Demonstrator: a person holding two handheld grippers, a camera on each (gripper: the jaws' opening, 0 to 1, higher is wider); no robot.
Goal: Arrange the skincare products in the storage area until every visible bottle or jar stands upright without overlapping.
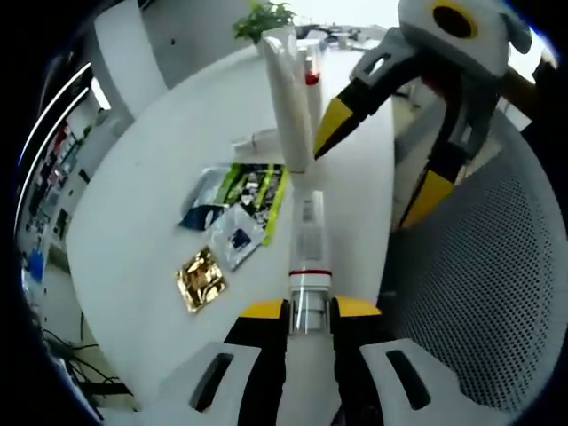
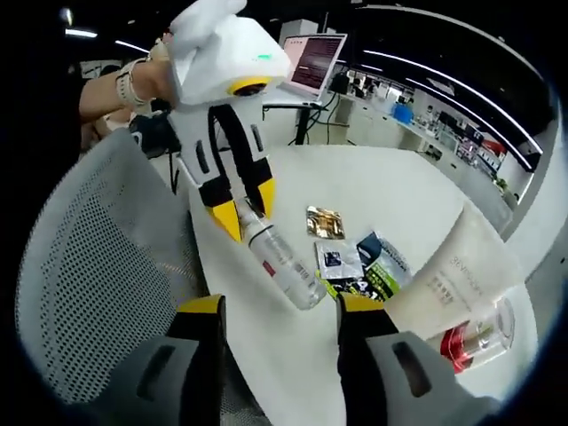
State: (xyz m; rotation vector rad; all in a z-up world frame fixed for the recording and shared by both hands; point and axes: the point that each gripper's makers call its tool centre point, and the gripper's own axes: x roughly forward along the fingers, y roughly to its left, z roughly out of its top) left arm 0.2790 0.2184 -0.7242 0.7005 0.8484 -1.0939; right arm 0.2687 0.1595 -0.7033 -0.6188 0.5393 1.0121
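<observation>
My left gripper (image 1: 309,309) is shut on the capped neck of a clear bottle (image 1: 308,240), which lies out along the jaws above the white table (image 1: 151,204). In the right gripper view the same bottle (image 2: 286,264) slants down from the left gripper (image 2: 246,209). Beyond it is a tall white tube (image 1: 288,98) with a small clear red-topped jar (image 1: 311,73) beside it; the tube (image 2: 453,275) and jar (image 2: 470,342) lie at the right. My right gripper (image 2: 280,304) is open, its jaws wide apart near the bottle's base. It enters the left gripper view (image 1: 380,160) from the upper right.
Several flat sachets lie on the table: a gold one (image 1: 200,280), a silver one (image 1: 235,235), a green and black one (image 1: 256,191). A grey mesh chair (image 1: 497,266) stands against the table edge. A laptop (image 2: 311,62) and a person's hand (image 2: 133,84) are behind.
</observation>
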